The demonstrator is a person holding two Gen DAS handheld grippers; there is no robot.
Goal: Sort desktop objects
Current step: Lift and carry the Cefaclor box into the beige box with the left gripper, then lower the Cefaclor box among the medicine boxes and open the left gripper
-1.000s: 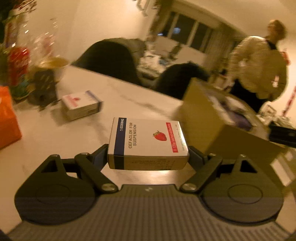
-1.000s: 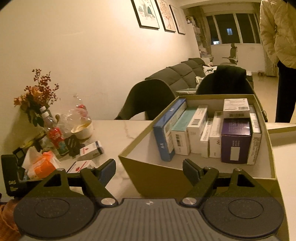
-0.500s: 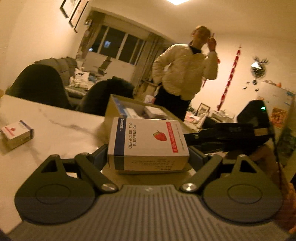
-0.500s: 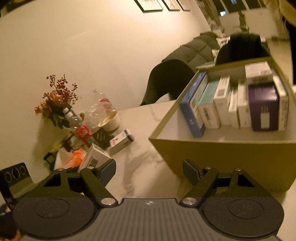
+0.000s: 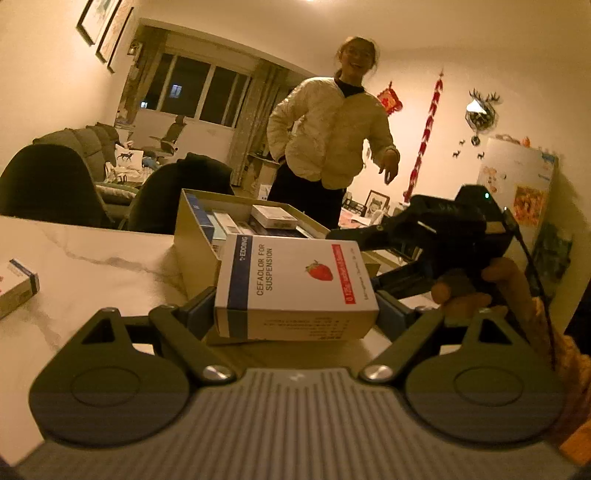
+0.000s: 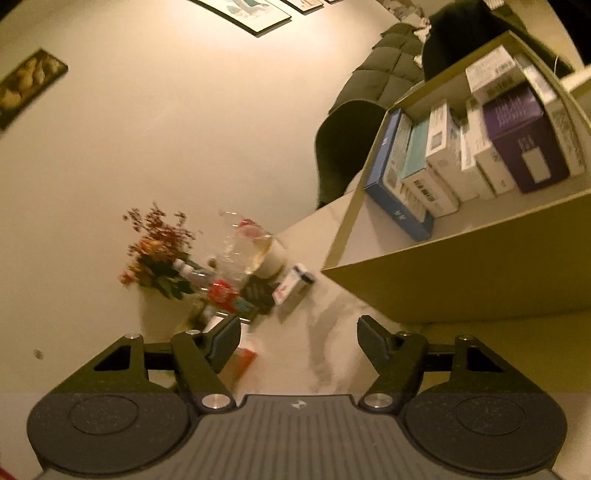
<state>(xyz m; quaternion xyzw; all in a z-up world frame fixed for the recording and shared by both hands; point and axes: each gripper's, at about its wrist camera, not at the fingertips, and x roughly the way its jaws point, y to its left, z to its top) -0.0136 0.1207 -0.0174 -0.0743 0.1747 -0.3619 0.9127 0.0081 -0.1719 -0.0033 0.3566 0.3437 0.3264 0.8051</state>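
Warm-lit living room: above a pale marble bench (image 5: 92, 266), the left gripper (image 5: 295, 310) jaws clamp a medicine box (image 5: 295, 288) near a carton (image 6: 461, 273), while the right gripper (image 6: 299, 343) gapes empty.

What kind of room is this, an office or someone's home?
Most likely a home's living and dining area: a sofa with a cushion, framed pictures on the wall, and a marble-look table with a box of medicine packs.
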